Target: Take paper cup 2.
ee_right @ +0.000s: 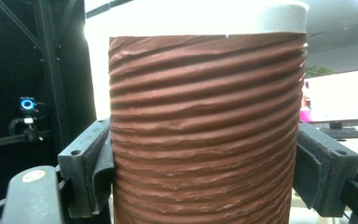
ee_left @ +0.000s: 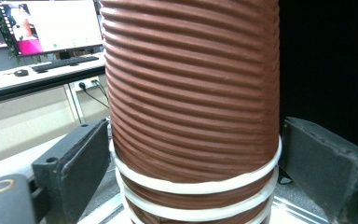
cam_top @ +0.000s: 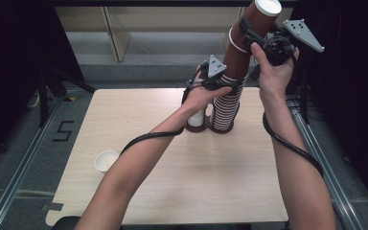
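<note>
The left gripper [cam_top: 219, 82] is clamped on the stack of ribbed brown cups [ee_left: 191, 93], both jaws touching its sides just above white rims. Higher up, the right gripper [cam_top: 251, 32] is clamped on the top cup [ee_right: 207, 140], pads pressed in. The stack's base stands near the table's far edge [cam_top: 139, 89]; bare tabletop lies toward the person. A "5" [cam_top: 63, 131] marks the floor.
</note>
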A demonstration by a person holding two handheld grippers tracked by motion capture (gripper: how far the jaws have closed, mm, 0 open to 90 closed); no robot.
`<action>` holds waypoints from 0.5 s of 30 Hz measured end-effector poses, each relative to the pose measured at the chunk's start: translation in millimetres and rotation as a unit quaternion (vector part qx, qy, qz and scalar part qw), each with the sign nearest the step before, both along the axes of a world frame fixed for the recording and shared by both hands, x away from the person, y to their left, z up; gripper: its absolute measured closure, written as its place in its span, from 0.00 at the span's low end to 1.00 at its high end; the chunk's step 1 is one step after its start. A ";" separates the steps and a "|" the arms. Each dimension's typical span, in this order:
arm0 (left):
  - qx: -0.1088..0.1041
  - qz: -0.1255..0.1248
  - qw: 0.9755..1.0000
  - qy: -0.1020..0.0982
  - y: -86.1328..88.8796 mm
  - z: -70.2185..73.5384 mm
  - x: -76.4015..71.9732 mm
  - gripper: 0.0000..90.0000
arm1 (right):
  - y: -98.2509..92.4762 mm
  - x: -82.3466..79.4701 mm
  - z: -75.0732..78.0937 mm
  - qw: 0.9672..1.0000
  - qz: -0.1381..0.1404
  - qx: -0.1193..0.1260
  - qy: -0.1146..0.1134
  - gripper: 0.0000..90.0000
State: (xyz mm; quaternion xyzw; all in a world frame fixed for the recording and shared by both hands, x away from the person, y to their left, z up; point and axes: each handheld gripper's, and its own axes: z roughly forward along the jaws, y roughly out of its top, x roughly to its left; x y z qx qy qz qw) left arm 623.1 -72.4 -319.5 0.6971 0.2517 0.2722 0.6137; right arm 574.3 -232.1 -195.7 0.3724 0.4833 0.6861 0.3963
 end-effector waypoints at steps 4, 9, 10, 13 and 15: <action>-0.001 0.003 1.000 -0.002 -0.4 0.1 0.0 0.10 | -0.9 -4.0 2.6 1.000 0.001 -0.001 -0.005 0.21; -0.003 0.002 1.000 -0.001 -0.9 0.1 0.0 0.09 | -2.9 -7.2 2.4 1.000 0.002 0.000 -0.004 0.21; -0.003 0.002 1.000 -0.001 -0.9 0.0 0.0 0.10 | -3.1 -7.5 2.0 1.000 0.004 0.003 -0.005 0.21; -0.002 0.003 1.000 -0.001 -1.0 -0.3 -0.2 0.10 | -5.3 -10.5 -0.4 1.000 0.004 0.005 -0.003 0.21; -0.003 0.004 1.000 -0.001 -1.1 -0.4 -0.6 0.09 | -6.8 -12.4 -1.4 1.000 0.005 0.003 -0.006 0.21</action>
